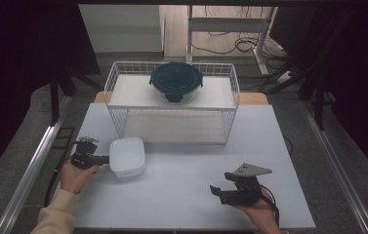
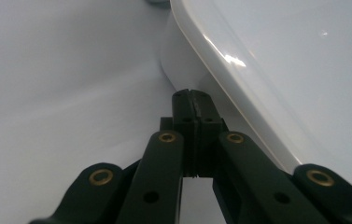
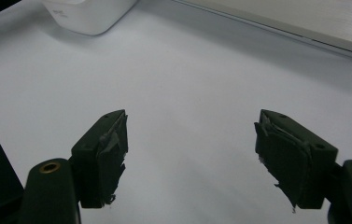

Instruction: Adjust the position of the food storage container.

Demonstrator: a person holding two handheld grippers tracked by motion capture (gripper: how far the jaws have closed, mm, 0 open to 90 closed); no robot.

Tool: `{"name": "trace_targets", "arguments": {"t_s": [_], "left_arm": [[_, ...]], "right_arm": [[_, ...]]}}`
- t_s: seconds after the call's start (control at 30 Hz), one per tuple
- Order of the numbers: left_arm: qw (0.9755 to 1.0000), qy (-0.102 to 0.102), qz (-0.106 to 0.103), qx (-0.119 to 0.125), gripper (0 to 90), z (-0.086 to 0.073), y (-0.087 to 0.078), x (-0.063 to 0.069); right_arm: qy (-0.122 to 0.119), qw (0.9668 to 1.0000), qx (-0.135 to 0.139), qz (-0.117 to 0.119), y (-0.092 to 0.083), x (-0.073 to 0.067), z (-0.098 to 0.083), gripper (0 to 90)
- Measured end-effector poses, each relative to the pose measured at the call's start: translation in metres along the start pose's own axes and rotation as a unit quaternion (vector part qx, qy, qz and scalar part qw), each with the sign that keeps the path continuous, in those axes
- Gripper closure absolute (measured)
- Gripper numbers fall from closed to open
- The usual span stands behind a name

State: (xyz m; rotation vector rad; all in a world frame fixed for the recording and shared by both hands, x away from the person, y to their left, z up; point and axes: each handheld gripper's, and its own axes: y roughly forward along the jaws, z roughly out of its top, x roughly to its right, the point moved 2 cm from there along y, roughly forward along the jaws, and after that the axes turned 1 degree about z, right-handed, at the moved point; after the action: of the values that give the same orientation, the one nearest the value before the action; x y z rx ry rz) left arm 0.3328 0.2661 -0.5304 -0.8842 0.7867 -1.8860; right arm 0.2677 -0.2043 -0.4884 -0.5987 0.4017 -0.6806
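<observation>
A white, rounded-square dish [image 1: 128, 157] sits on the left of the white table. My left gripper [image 1: 104, 159] lies level against its left side, shut with nothing between the jaws. In the left gripper view the closed tips [image 2: 192, 100] sit right at the dish's wall [image 2: 281, 70] under its rim; I cannot tell if they touch. My right gripper [image 1: 222, 183] rests at the front right, open and empty. In the right gripper view its jaws [image 3: 192, 154] stand wide over bare table, with the dish [image 3: 89, 14] far off at the top left.
A white wire rack [image 1: 172, 105] with two shelves stands at the back of the table. A round dark-teal lidded container [image 1: 175, 80] sits on its top shelf. The rack's lower board [image 3: 304, 23] shows in the right gripper view. The table's edge [image 1: 191, 227] runs along the front.
</observation>
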Motion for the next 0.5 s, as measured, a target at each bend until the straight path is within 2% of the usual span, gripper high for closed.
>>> {"name": "trace_targets", "arguments": {"t_s": [0.17, 0.3, 0.4, 0.5], "left_arm": [[0.9999, 0.01, -0.013, -0.002, 90.0, 0.006, 0.006, 0.009], [0.9998, 0.013, -0.018, -0.002, 90.0, 0.011, 0.013, 0.017], [0.9995, 0.016, -0.028, -0.004, 90.0, 0.014, 0.018, 0.023], [0.9992, 0.025, -0.03, -0.005, 90.0, 0.016, 0.022, 0.031]], "right_arm": [[0.002, 1.0, 0.001, 0.002, 0.0, 0.0, 0.0, 25.1], [0.016, 0.9995, 0.007, 0.026, -0.001, -0.001, 0.001, 25.1], [0.012, 0.9997, 0.007, 0.02, -0.002, -0.002, 0.002, 25.1], [0.012, 0.9997, 0.008, 0.018, -0.002, -0.001, 0.002, 25.1]]}}
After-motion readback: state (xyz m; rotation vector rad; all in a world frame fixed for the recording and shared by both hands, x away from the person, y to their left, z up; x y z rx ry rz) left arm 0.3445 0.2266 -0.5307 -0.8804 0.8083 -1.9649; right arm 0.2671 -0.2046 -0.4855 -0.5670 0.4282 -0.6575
